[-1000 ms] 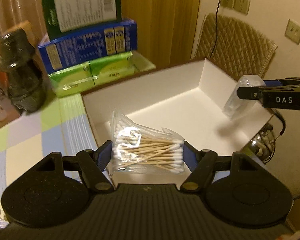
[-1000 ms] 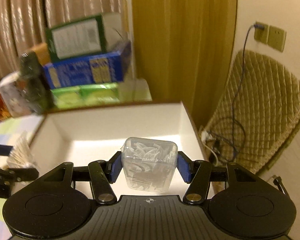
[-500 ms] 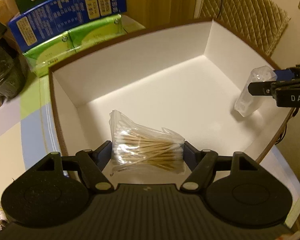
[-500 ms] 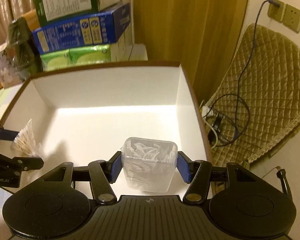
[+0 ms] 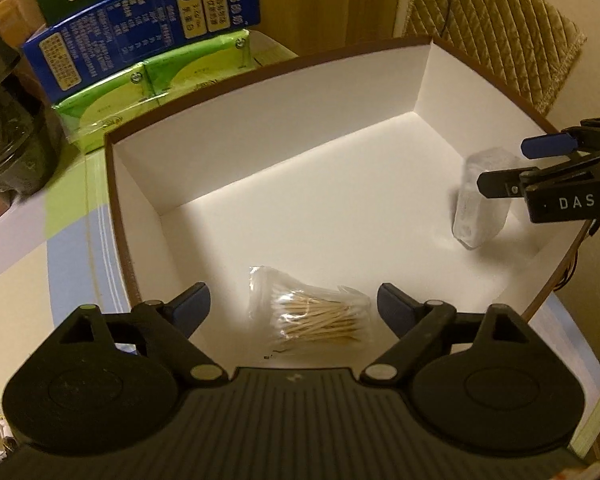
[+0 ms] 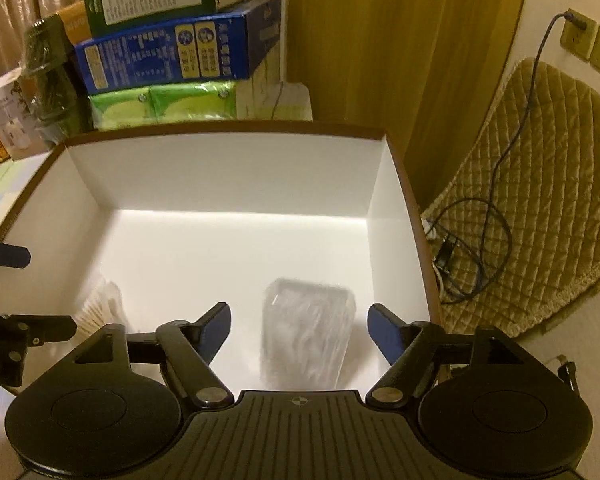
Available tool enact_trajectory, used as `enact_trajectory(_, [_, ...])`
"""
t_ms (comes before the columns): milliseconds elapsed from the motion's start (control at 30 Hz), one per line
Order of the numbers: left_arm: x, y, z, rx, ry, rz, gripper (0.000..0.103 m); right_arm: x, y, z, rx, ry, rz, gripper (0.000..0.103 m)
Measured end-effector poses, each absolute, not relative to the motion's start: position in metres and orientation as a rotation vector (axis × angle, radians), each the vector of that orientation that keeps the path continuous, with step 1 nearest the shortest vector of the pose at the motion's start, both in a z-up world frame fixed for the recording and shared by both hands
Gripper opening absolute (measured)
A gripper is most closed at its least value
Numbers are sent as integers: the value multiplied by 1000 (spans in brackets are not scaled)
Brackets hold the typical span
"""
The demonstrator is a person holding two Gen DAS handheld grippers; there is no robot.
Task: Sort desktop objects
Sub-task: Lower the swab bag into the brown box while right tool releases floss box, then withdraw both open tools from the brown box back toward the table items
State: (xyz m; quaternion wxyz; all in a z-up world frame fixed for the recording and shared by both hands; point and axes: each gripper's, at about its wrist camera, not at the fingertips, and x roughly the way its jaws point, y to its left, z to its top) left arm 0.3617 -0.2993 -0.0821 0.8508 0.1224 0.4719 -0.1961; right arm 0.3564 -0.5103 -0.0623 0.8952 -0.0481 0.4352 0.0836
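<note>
Both claws have just been opening: the left claw (image 5: 294, 306) has released the cotton-swab bag (image 5: 320, 316) and the right claw (image 6: 299, 326) the clear container (image 6: 306, 344) inside the white box (image 5: 260, 128), near its front edge.

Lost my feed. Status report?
Left gripper and right gripper open, jaws just opened. Cotton swab bag, clear case released into white box. Nothing obstructing.
</note>
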Motion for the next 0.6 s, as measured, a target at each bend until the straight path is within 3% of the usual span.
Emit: enact_trajectory(600, [342,-291,-58,156,945,-313,91,339,-505,-51,-63,870,238,84])
